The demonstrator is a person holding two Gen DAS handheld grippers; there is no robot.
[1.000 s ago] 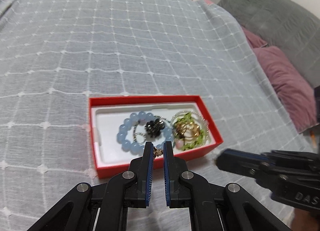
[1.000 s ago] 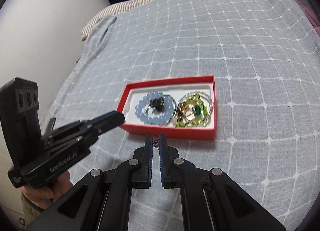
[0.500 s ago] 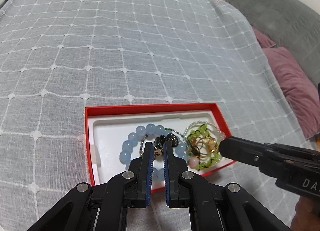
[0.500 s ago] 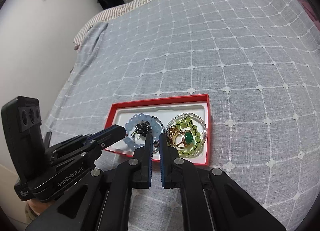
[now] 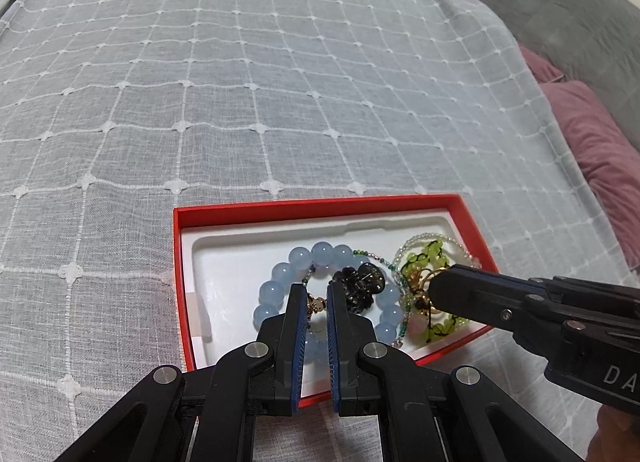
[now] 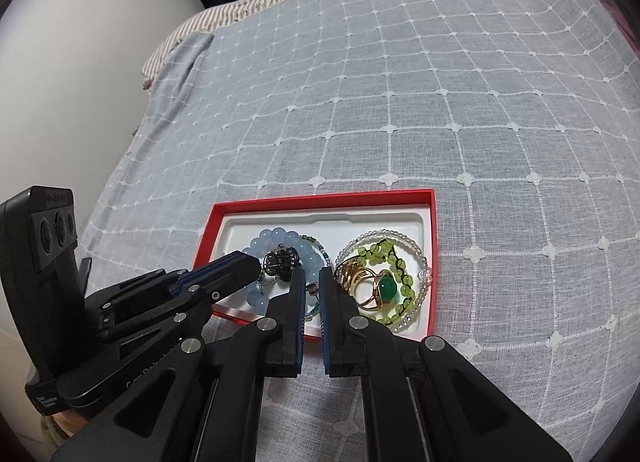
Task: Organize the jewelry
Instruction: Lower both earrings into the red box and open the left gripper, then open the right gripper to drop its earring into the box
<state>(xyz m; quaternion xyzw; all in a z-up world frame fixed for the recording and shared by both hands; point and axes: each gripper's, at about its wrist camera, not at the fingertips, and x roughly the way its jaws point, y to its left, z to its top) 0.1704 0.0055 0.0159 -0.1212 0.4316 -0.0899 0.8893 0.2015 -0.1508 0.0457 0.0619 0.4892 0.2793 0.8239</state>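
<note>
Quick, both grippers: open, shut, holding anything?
Left gripper: shut on a small gold earring, over the red box.
Right gripper: shut on a small trinket, over the same box.

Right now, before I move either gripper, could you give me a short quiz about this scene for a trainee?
1. True or false: the green-stone ring lies outside the red box.
2. What sits within the ring of the blue bead bracelet? A: black hair clip. B: a coin.
3. Fill in: the left gripper jaws pinch a small piece of ____ colour.

Key: 1 false; 2 A; 3 gold.
</note>
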